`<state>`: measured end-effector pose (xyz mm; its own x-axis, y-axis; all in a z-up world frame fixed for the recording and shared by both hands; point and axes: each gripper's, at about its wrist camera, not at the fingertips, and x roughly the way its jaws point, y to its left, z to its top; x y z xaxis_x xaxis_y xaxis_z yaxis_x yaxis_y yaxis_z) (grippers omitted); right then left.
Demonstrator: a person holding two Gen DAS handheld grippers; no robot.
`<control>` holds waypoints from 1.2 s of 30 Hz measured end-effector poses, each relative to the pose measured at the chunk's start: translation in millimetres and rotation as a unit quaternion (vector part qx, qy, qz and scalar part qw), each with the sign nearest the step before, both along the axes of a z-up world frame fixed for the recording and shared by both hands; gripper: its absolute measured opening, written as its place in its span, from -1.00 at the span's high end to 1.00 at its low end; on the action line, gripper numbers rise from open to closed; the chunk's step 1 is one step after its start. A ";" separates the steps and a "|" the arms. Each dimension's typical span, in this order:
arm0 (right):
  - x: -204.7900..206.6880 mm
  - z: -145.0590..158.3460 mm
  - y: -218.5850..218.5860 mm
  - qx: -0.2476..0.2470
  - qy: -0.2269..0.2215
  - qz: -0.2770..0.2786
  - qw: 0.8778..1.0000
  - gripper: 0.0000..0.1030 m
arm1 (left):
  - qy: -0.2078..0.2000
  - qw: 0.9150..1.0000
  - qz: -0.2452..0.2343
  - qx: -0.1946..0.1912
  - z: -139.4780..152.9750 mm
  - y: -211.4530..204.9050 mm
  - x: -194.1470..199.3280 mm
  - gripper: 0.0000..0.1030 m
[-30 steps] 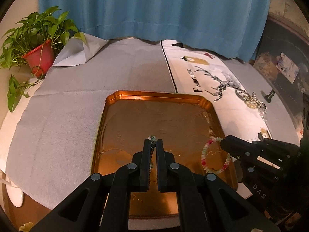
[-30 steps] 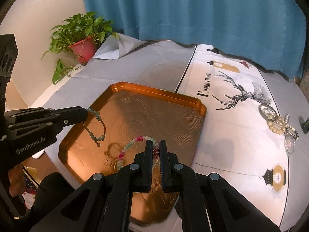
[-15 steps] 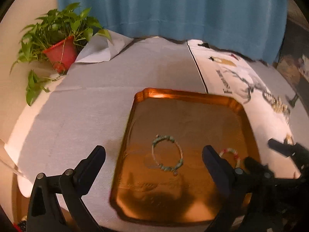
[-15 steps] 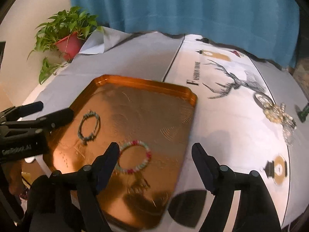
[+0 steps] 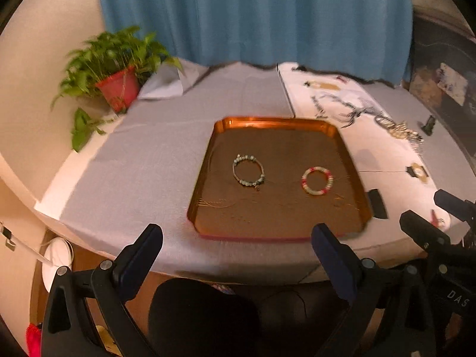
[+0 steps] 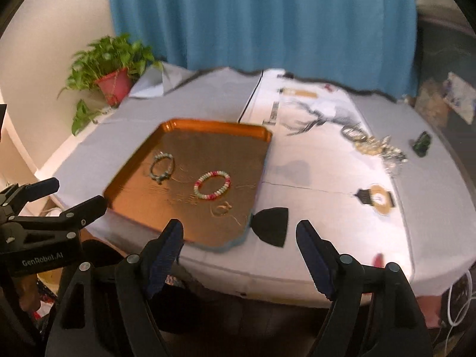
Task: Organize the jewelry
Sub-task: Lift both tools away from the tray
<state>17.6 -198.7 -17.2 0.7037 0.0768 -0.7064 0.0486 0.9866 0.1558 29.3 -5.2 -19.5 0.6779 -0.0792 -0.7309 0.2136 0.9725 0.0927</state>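
Left wrist view gives me the copper tray point(image 5: 205, 178) square ahead on the grey-covered tabletop point(image 5: 148, 160), with two bracelets lying flat in it, well apart: a teal bead bracelet point(image 5: 248, 169) toward the left and a pink-and-white bead bracelet point(image 5: 317, 181) toward the right. Far right on the white printed cloth point(image 6: 324, 154) I see a loose heap of jewelry point(image 6: 373, 146), too blurred to sort piece from piece, with a small dark object point(image 6: 422, 143) just beyond it.

I judge the step in hand to be fetching the next piece from that heap. To do it well I would send my right side, which sits nearer the heap, come down over one strand at its edge rather than its tangled middle, and lift slowly so nothing else drags along. I would set it in the bare near part of the tray, clear of both bracelets.

My left claw point(image 5: 236, 239) is spread wide, holds nothing and touches nothing, hanging off the near edge of the tabletop. My right claw point(image 6: 239, 236) is likewise wide and empty, above the near edge by the tray's near right corner.
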 end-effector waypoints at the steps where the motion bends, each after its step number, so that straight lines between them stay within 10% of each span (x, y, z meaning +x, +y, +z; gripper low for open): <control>1: -8.9 6.1 1.8 -0.002 -0.008 0.000 1.000 -0.53 | -0.008 1.000 -0.002 0.000 5.4 0.1 -7.8 -0.93; 15: -100.9 46.6 12.7 -0.010 -0.073 -0.003 0.997 -0.59 | -0.078 0.997 -0.012 0.000 55.9 1.2 -87.9 -0.94; 36: -117.8 47.0 -5.7 -0.001 -0.075 -0.023 0.997 -0.59 | -0.075 0.997 -0.024 0.013 56.1 -7.9 -92.1 -0.95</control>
<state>-100.2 -204.5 29.8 0.8045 0.0411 -0.5926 0.0693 0.9843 0.1623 -62.8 -13.1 36.6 0.7754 -0.0961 -0.6242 0.2412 0.9585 0.1521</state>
